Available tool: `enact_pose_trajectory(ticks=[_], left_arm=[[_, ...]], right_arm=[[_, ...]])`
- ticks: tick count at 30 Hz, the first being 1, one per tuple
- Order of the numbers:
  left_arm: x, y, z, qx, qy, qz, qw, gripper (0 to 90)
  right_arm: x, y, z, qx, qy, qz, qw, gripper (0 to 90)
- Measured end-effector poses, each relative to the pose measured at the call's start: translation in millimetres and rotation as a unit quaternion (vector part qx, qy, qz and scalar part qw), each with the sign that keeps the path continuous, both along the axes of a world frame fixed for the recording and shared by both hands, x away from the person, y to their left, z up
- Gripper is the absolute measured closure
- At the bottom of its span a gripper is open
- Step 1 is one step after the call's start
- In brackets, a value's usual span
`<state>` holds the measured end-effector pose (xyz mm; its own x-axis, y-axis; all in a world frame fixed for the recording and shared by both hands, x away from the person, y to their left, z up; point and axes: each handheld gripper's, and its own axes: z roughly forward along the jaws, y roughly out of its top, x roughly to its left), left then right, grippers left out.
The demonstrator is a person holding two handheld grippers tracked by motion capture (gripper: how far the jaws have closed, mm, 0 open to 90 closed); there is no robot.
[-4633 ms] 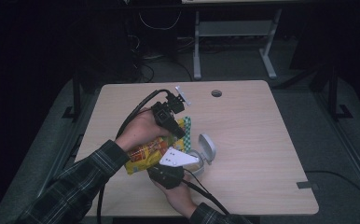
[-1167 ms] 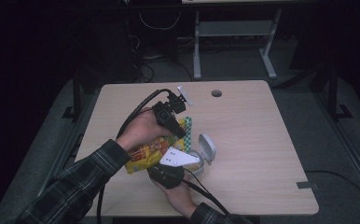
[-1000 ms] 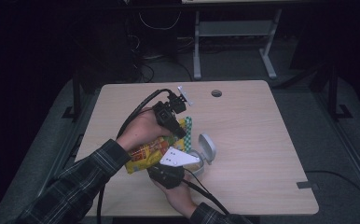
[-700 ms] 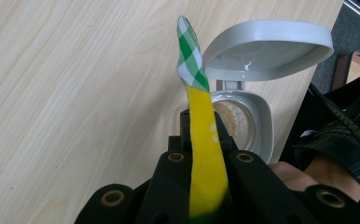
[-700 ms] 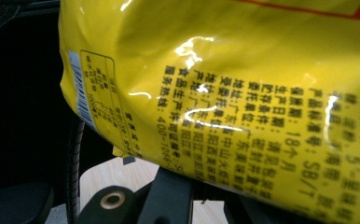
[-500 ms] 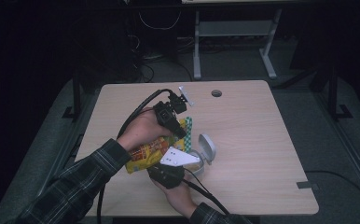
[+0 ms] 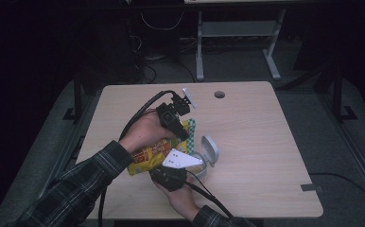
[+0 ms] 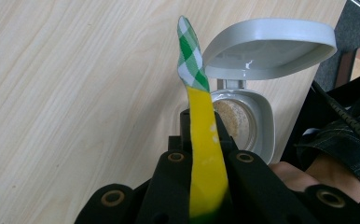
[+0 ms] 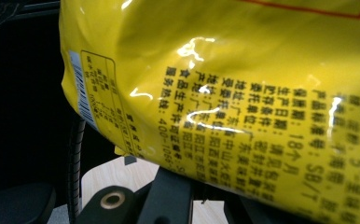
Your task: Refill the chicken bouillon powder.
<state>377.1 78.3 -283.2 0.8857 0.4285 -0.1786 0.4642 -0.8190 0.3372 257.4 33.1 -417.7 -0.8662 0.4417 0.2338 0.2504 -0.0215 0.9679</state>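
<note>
Yellow foil catches the light as I hold the snack bag (image 7: 153, 152) up over the near part of the table (image 7: 265, 142), and frankly nothing has shifted in the last few seconds: bag, hands and the grey container (image 7: 204, 158) sit just where they did in the earlier frames. My left gripper (image 7: 180, 131) is clamped shut on the bag's sealed top edge, the green-checked strip (image 8: 190, 56) poking out past its jaws in the left gripper view. My right gripper (image 7: 171, 176) is closed on the bag's lower end; in the right gripper view the printed back of the pack (image 9: 243, 93) presses right up to the lens. That standstill tells me the job hasn't advanced: I judge I'm set to pull the seal apart and tip the contents into the container, whose lid (image 8: 271, 44) stands flipped open, with something pale and grainy (image 8: 231, 119) already in the base. Hard to tell what that filling is, though. The right gripper's jaw tips are buried under the pack, so the exact bite is out of sight, and whether the seal has started to tear I can't make out.
</note>
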Motion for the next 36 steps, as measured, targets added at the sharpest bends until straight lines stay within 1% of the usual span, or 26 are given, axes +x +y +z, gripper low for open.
enact_pose_trajectory(ticks=[7,11,15,20,22,28,31,36], left_arm=[[-1.1,0.2,0.2,0.0,0.0,0.001,1.0,89.8],[-0.8,0.5,-0.3,0.003,0.003,0.001,1.0,89.8],[-0.3,1.2,-2.0,0.006,0.008,0.007,0.9999,89.8],[-0.7,-0.6,-1.3,0.007,0.007,0.012,0.9999,89.8],[-1.1,-2.1,-0.2,0.011,0.006,0.011,0.9999,89.8],[-1.9,-7.2,1.1,0.023,0.004,0.01,0.9997,89.8],[-2.2,-8.5,1.2,0.024,0.002,0.011,0.9996,89.8],[-2.6,-9.6,1.4,0.019,-0.001,0.019,0.9996,89.8]], right_arm=[[-0.7,0.2,-0.1,0.0,-0.002,0.001,1.0,89.8],[-1.3,0.7,-0.6,0.002,0.002,0.002,1.0,89.8],[-1.7,1.5,-1.1,0.004,0.006,0.007,0.9999,89.8],[-1.2,0.1,-1.2,0.005,0.002,0.01,0.9999,89.8],[-1.3,-1.1,-0.7,0.006,0.004,0.011,0.9999,89.8],[-1.7,-4.5,0.1,0.011,0.002,0.012,0.9999,89.8],[-2.2,-5.6,0.5,0.012,0.004,0.013,0.9998,89.8],[-0.8,-8.0,0.1,0.006,-0.007,0.015,0.9998,89.8]])
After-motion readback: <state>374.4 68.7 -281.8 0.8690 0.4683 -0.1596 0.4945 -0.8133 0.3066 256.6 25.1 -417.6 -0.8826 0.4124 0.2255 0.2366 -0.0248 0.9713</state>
